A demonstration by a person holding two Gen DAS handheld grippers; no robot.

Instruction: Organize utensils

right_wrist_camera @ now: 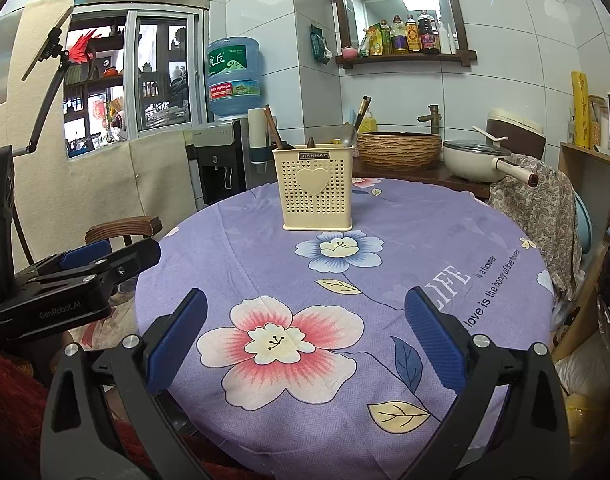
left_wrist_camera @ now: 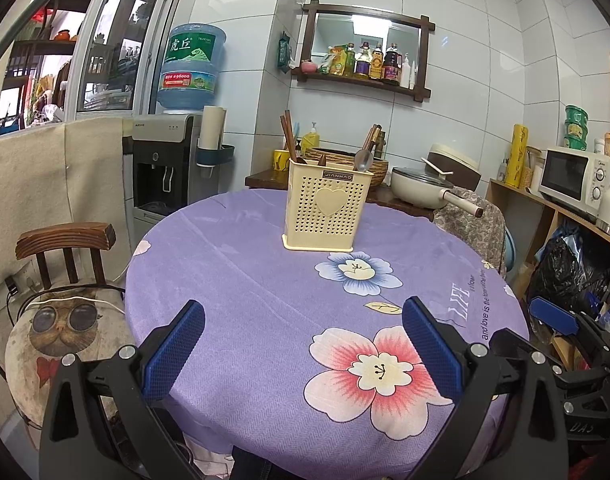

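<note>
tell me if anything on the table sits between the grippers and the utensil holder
Nothing visible does. Only bare purple tablecloth lies between the open left gripper, the open right gripper and the cream utensil holder, which stands upright alone further back with a metal spoon and wooden utensils already in it.

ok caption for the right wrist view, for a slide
Open right gripper hovers over the floral tablecloth, facing a cream utensil holder with a spoon.
</note>
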